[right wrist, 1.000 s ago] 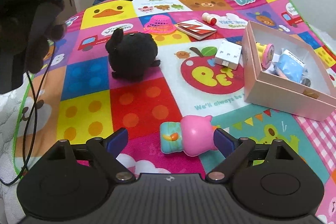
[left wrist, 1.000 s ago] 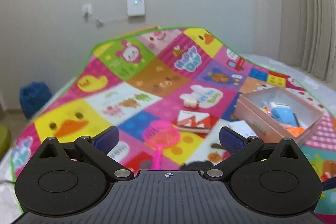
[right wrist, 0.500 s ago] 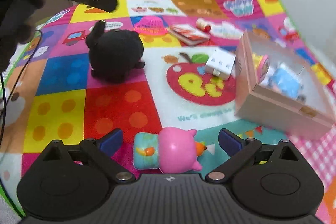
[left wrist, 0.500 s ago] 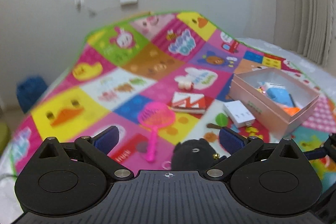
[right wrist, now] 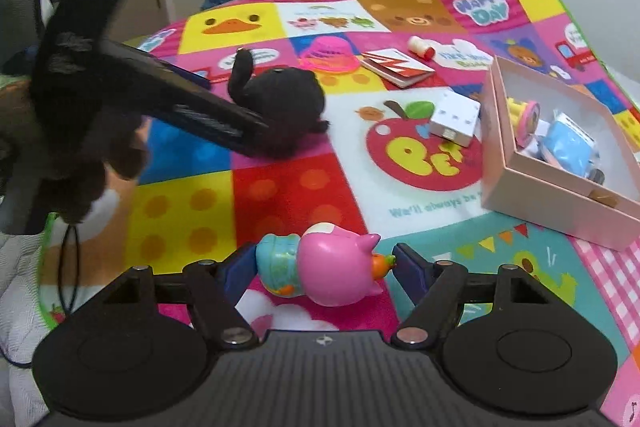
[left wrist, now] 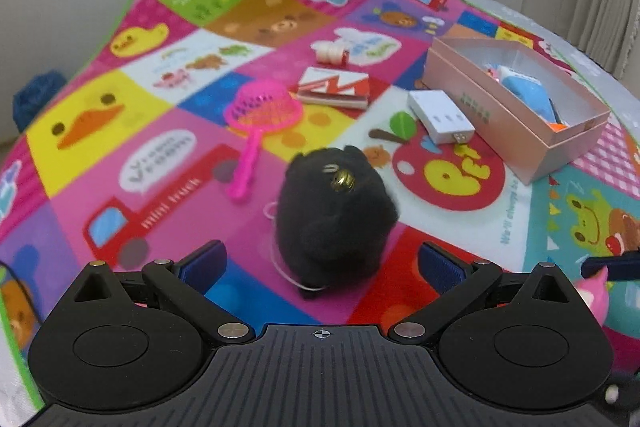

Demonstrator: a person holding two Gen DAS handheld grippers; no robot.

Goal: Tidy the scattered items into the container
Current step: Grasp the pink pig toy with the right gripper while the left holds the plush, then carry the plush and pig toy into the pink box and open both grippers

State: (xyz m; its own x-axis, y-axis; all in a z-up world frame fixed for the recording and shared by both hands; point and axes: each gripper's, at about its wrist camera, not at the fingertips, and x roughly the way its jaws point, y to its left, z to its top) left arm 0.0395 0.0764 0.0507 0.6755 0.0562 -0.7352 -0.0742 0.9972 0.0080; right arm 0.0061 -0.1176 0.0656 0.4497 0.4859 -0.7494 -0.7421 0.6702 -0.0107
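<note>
Left tongs: open wide, now lowered and tipped down over the plush, which stands between the blue pads, untouched; a second ago they looked out across the mat with no toy between them
Plush: black, upright on the mat, left of the box; in the right view one finger of the left tongs crosses in front of it
Net, booklet, white block: loose on the mat beyond the plush, the block just beside the box wall
Right tongs: jaws have just been closing on the pig toy; pads sit at its two ends, seemingly touching, the toy lying on the mat
Box: open, right of centre, already holding a blue pack and a tape roll
Meaning: both hands look set to pick; the pig seems nearly gripped, the plush next, and several items remain outside the box
</note>
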